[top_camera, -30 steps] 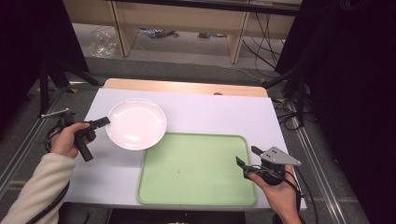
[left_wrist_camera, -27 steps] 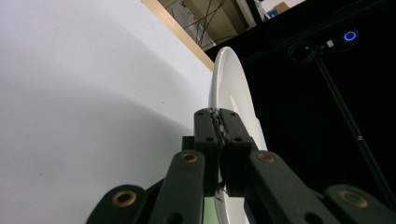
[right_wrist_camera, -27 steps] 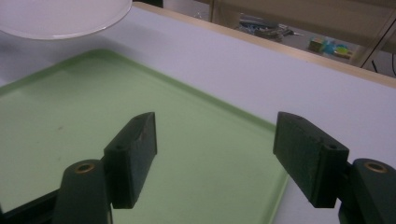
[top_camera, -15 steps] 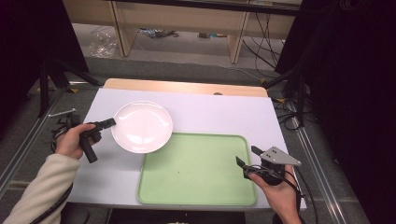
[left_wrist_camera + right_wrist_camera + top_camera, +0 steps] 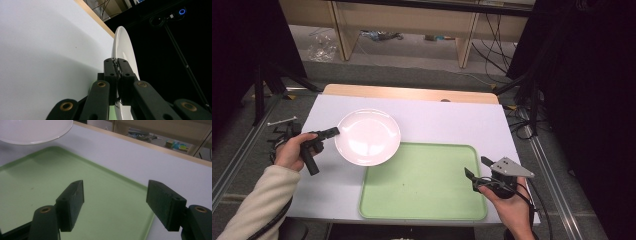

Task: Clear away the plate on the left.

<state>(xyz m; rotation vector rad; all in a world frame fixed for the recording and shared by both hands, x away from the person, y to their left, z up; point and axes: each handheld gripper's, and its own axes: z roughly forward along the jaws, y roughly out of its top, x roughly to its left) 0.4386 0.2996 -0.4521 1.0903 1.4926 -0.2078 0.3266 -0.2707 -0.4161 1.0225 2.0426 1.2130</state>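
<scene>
Left gripper point(image 5: 333, 132) clamped tight on rim of round white ceramic plate point(image 5: 368, 136), carried above white tabletop point(image 5: 447, 120), overlapping far-left corner of flat green plastic tray point(image 5: 424, 182). Right gripper point(image 5: 477, 170) wide open, empty. Next, likely: lower plate onto tray, level.

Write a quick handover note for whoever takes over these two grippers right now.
Left gripper: shut on the rim of the white plate, held off the table, its near edge overlapping the far left corner of the green tray.
Right gripper: open, holding nothing, at the tray's right edge.
Done: plate gripped and lifted.
Left: probably carry the plate over the tray, set it down, release.
</scene>
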